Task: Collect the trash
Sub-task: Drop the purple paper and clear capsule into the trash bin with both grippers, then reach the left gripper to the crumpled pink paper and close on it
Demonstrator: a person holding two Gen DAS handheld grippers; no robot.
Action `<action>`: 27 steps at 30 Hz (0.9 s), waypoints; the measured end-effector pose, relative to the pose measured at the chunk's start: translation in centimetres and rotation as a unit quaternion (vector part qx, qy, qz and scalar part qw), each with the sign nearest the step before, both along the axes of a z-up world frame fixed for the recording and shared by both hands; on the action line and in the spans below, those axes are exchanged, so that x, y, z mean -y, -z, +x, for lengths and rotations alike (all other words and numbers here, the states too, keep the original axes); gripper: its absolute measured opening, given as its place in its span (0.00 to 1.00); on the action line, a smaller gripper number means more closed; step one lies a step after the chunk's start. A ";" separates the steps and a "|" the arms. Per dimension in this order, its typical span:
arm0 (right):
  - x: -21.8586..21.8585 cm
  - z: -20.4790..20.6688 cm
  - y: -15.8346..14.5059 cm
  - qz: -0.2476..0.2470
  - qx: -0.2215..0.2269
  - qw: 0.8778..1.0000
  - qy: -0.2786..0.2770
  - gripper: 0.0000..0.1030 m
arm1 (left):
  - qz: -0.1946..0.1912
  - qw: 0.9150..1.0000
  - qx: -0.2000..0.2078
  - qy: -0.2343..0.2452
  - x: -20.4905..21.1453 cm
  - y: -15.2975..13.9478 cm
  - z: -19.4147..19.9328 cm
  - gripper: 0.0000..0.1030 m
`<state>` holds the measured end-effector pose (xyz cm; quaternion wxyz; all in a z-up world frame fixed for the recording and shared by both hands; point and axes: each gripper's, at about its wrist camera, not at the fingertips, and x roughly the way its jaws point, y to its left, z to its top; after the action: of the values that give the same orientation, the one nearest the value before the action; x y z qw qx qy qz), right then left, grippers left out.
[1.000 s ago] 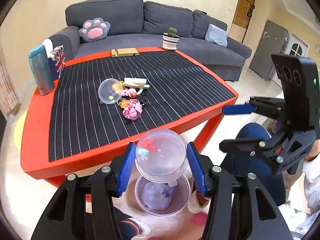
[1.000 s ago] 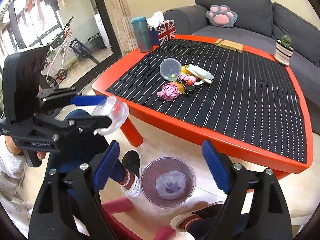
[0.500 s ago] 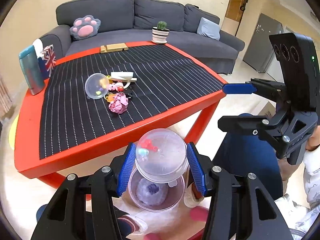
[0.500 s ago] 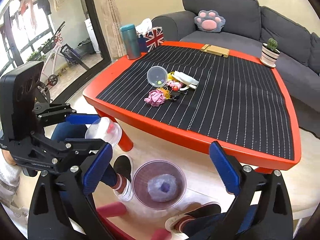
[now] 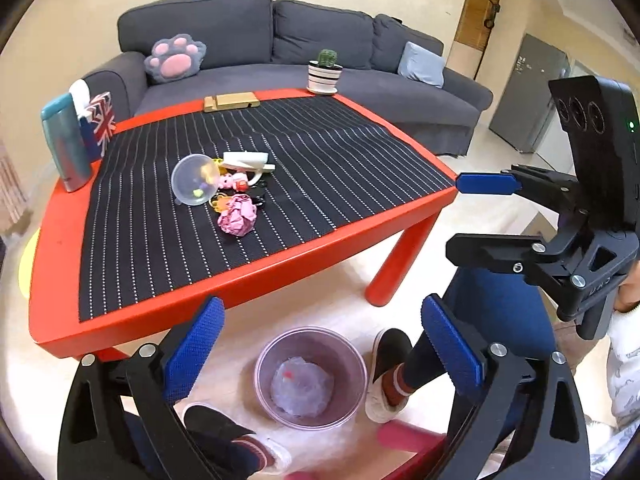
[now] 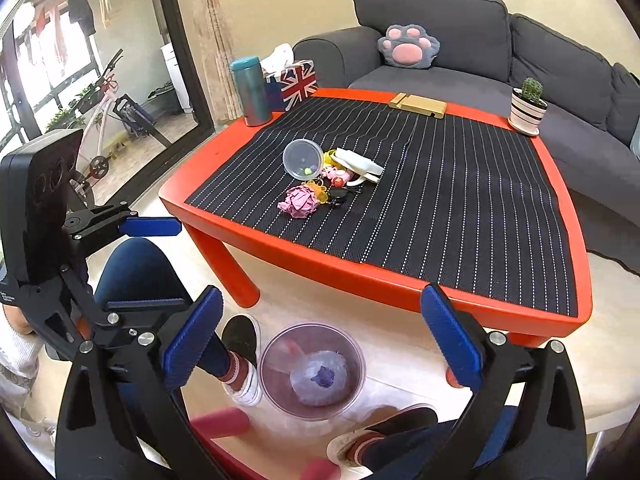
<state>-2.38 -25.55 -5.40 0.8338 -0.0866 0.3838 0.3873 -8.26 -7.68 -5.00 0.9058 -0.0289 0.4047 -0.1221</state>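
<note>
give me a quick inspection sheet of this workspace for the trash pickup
surface: red table with a striped black mat
job's things: crumpled pink paper and clear cup on the mat; clear bin on the floor holding trash
clutter: keychains, white item, teal bottle, flag tissue box, cactus pot
grippers: left gripper opening, nothing between its jaws; right gripper open, empty
cables: nothing seen
surroundings: grey sofa, paw cushion, person's feet by the bin

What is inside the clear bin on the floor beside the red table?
The clear bin holds a cloudy, crumpled clear plastic lump showing a small red speck and, in the right wrist view, a purple patch. Whatever lies beneath that lump is covered.
</note>
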 end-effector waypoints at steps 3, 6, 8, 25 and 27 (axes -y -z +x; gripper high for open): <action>0.0 0.0 0.2 -0.002 -0.001 1.000 0.001 0.95 | -0.001 1.000 0.000 -0.006 -0.2 -0.1 0.0 0.92; -0.2 0.1 0.2 -0.003 -0.003 1.000 0.000 0.95 | -0.001 1.000 0.000 -0.010 -0.4 -0.1 0.1 0.93; -0.3 0.1 0.2 -0.003 -0.003 1.000 0.000 0.95 | 0.000 1.000 0.000 -0.011 -0.4 -0.1 0.1 0.93; -1.0 2.6 0.0 -0.015 -0.003 1.000 0.011 0.95 | -0.002 0.999 -0.005 -0.046 -3.1 -0.6 3.6 0.93; -1.1 3.4 0.0 -0.016 -0.005 1.000 0.014 0.95 | -0.004 0.999 -0.008 -0.050 -3.5 -0.4 4.5 0.93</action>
<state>1.01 -24.48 -5.37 0.8357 -0.0927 0.3955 0.3696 -3.76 -4.16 -4.55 0.9072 -0.0536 0.4099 -0.0777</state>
